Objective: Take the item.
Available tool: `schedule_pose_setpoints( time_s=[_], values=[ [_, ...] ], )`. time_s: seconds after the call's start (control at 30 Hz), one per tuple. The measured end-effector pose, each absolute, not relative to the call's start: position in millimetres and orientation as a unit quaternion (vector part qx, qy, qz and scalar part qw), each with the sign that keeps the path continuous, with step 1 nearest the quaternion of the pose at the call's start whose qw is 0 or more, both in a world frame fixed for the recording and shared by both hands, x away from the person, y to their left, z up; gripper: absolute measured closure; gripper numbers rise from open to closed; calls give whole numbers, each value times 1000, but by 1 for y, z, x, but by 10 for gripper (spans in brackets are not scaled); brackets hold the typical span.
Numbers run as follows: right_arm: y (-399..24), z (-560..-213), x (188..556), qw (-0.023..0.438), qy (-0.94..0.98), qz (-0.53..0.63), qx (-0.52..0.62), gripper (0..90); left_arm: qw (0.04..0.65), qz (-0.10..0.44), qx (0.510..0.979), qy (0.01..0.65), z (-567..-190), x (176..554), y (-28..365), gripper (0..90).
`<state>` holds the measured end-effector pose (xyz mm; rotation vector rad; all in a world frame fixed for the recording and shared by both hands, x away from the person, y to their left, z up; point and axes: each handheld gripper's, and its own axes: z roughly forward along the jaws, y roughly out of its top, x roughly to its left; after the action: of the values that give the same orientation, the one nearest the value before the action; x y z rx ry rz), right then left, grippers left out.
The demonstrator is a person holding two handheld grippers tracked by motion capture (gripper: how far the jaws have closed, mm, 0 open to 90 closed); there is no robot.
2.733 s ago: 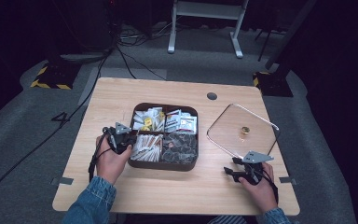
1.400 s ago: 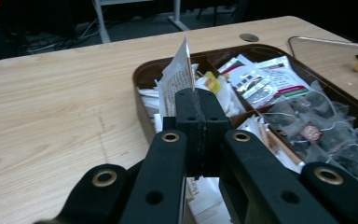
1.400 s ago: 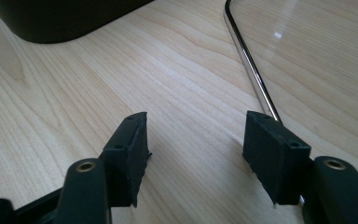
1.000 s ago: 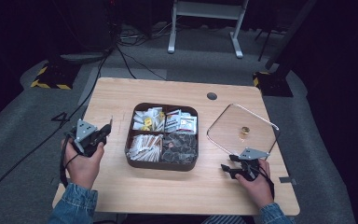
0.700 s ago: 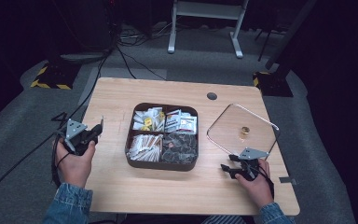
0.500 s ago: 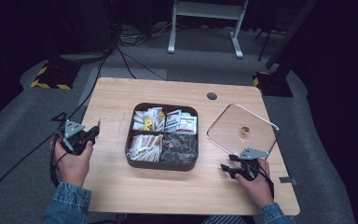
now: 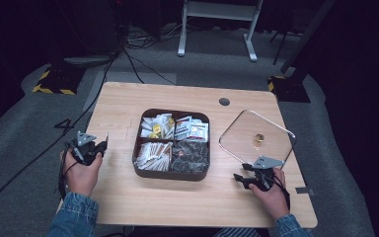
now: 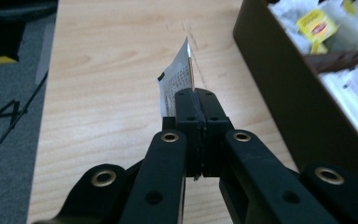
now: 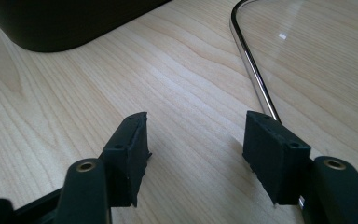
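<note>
My left gripper (image 8: 197, 95) is shut on a small silver sachet (image 8: 177, 81) with printed text, which sticks up from between the jaws. In the high view that gripper (image 7: 98, 146) hovers low over the table's left side, left of the dark brown compartment box (image 7: 171, 173). The box (image 8: 279, 60) holds several sachets and tea bags. My right gripper (image 9: 193, 140) rests open on the wood with nothing between its jaws. It lies at the front right (image 7: 242, 178), just in front of the glass lid (image 7: 256, 136).
The glass lid has a metal rim (image 9: 251, 60) and a small gold knob (image 7: 259, 138). A round cable hole (image 7: 224, 101) sits near the table's far edge. Cables run over the floor at the left. Bare wood lies left of the box.
The left hand has carried the sachet from the box out to the left and lowered toward the table. The right hand has stayed where it was.
</note>
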<state>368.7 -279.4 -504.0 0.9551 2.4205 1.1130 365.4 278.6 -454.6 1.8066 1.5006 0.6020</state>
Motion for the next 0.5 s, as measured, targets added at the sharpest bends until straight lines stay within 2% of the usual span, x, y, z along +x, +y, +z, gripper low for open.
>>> schedule_pose_setpoints(
  time_s=[0.33, 0.5],
  values=[
    [-279, -504, 369, 155, 845, 388, 333, 407, 314, 206, 720, 584, -467, 371, 271, 888],
    [-279, -504, 369, 155, 845, 389, 333, 407, 314, 200, 720, 585, -469, 371, 270, 880]
  ],
)
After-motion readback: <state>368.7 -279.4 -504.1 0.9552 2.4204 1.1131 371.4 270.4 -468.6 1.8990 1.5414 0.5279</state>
